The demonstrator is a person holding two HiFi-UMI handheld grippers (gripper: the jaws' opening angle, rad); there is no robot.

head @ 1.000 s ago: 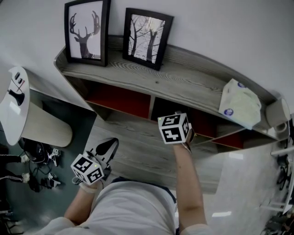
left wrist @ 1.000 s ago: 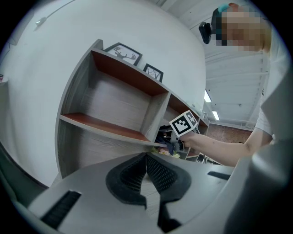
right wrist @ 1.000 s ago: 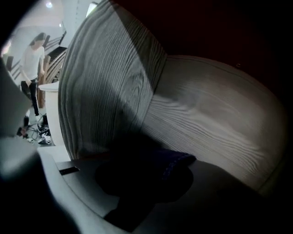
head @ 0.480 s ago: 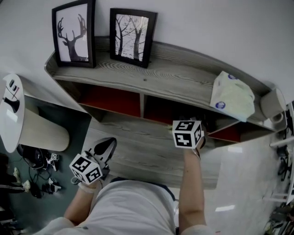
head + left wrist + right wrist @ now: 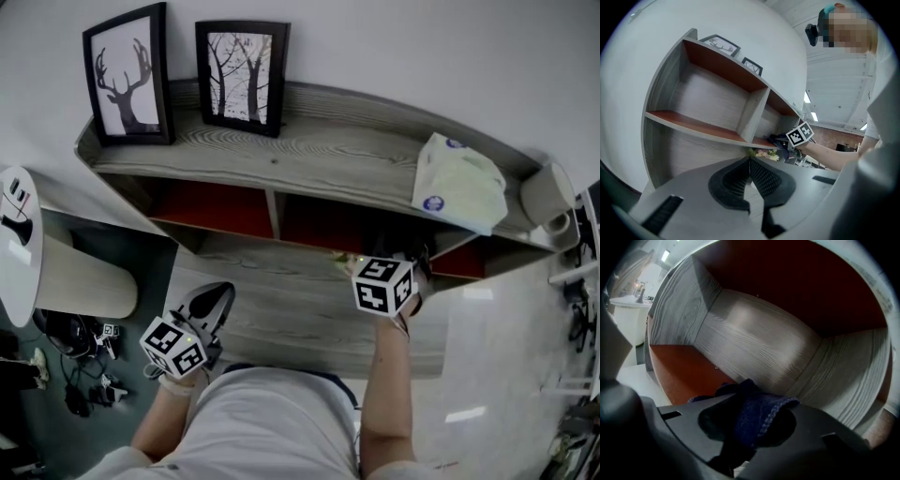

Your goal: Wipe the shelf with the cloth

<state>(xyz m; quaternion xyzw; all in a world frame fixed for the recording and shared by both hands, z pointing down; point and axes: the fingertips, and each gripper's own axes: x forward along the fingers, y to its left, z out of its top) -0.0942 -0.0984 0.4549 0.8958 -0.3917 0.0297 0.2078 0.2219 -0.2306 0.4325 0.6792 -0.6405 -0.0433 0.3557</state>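
The grey wooden shelf (image 5: 309,155) has open compartments with red floors (image 5: 684,371) under its top board. My right gripper (image 5: 400,255) reaches into the right-hand compartment. It holds a dark blue cloth (image 5: 757,411), bunched between the jaws, which are closing on it. In the right gripper view the cloth hangs just above the red floor near the back wall. The left gripper view shows the cloth (image 5: 780,139) at the compartment's mouth, by the right gripper's marker cube (image 5: 800,134). My left gripper (image 5: 217,298) hangs low in front of the shelf, shut and empty, its tips (image 5: 750,161) together.
Two framed pictures (image 5: 127,75) (image 5: 242,77) lean on the wall at the top board's left. A white soft pack (image 5: 459,183) and a roll (image 5: 546,197) lie at its right end. A round white table (image 5: 19,244) and floor cables (image 5: 75,375) are at left.
My right gripper has moved to the right along the shelf front, from the middle divider to the right-hand compartment. The left gripper has stayed low in the same place.
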